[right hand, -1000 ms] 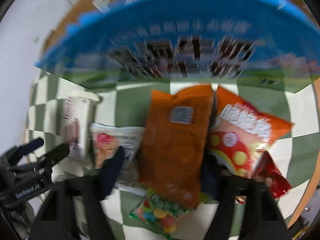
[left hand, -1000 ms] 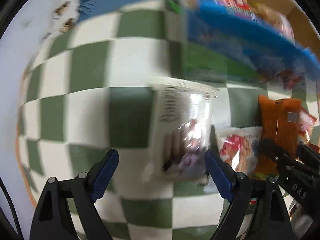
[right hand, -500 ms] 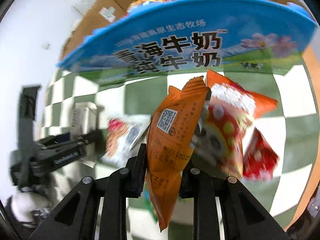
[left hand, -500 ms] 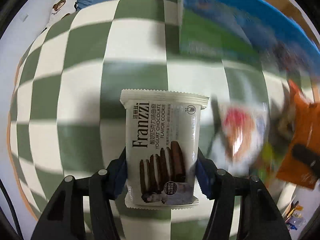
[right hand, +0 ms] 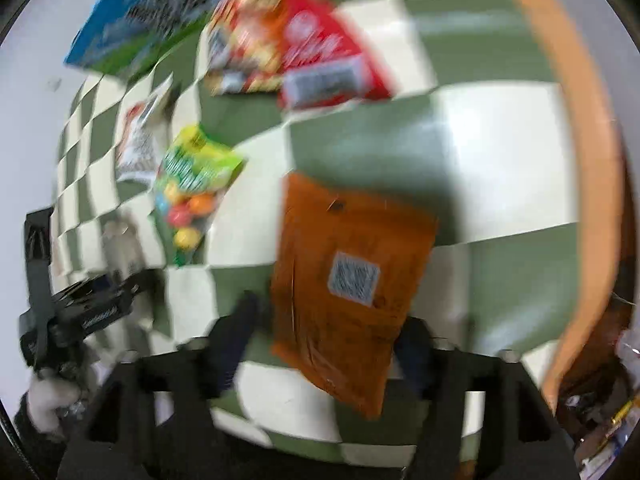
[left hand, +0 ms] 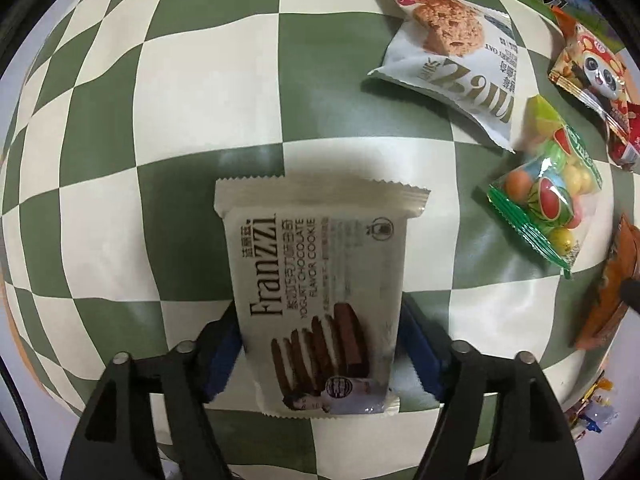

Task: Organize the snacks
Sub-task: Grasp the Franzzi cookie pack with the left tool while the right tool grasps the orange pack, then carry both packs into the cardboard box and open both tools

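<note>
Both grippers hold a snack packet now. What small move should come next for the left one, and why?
Probably lift the left gripper a little further and carry it toward the blue box. Its fingers already press both sides of the Franzzi cookie packet, which looks raised above the checkered cloth. The right gripper holds the orange packet, so both seem ready.

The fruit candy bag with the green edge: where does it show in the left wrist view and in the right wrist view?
Left wrist: the fruit candy bag lies at the right edge, right of the Franzzi cookie pack that the left gripper holds.
Right wrist: blurred, left of centre, up-left of the orange bag in the right gripper.
Shared landmark: the white oat cookie packet next to it.
</note>
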{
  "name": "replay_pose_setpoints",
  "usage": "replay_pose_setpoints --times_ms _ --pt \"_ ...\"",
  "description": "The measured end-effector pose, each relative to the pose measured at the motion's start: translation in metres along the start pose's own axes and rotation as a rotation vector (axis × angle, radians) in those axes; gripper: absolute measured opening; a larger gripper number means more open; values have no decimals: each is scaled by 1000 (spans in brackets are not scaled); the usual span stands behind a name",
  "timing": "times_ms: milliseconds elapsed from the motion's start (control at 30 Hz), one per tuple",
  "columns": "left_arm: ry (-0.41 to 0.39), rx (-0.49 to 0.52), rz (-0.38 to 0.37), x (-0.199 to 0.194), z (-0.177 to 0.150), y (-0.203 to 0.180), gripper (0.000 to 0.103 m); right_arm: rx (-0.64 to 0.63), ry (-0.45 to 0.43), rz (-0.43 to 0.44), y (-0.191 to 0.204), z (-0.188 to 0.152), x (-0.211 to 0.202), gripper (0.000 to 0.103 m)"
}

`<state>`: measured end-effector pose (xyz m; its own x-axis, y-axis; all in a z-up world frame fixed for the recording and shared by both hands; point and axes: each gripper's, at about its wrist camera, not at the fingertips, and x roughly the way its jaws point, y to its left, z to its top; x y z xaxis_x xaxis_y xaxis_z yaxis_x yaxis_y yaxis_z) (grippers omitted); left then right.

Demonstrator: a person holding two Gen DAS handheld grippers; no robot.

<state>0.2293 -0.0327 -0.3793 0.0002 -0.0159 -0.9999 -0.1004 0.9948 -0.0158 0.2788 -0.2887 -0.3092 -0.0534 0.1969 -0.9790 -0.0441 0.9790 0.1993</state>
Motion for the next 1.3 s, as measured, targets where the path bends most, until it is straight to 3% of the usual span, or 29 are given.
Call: replay_pose_setpoints --times_ms 67,200,300,400,500,633,800,1000,1133,1300 --pt "5 -15 -16 2 1 -3 78 20 -48 -61 3 -1 -12 78" --pt "12 -42 -39 11 23 25 78 81 -60 -42 4 -6 -16 78" --pt "-8 -78 -70 21 17 47 78 111 -55 -59 8 -4 -1 77" --pt "-25 -85 -73 19 11 59 57 125 -83 -91 4 -8 11 71" --pt "-33 -91 -84 9 4 63 57 65 -119 -110 13 -13 7 62" --pt "-34 -106 -101 0 -4 70 57 33 -127 -86 26 -17 6 59" --pt "-84 -88 -137 -39 2 64 56 2 -143 -9 55 -17 -7 58" --pt "-204 -43 -226 -112 19 57 56 -53 -207 120 70 -2 -62 58" --pt "-263 -3 -308 -158 50 35 56 -74 -265 195 80 26 -107 58" --pt "-346 43 -334 -201 110 -6 56 -103 -351 233 88 76 -155 58"
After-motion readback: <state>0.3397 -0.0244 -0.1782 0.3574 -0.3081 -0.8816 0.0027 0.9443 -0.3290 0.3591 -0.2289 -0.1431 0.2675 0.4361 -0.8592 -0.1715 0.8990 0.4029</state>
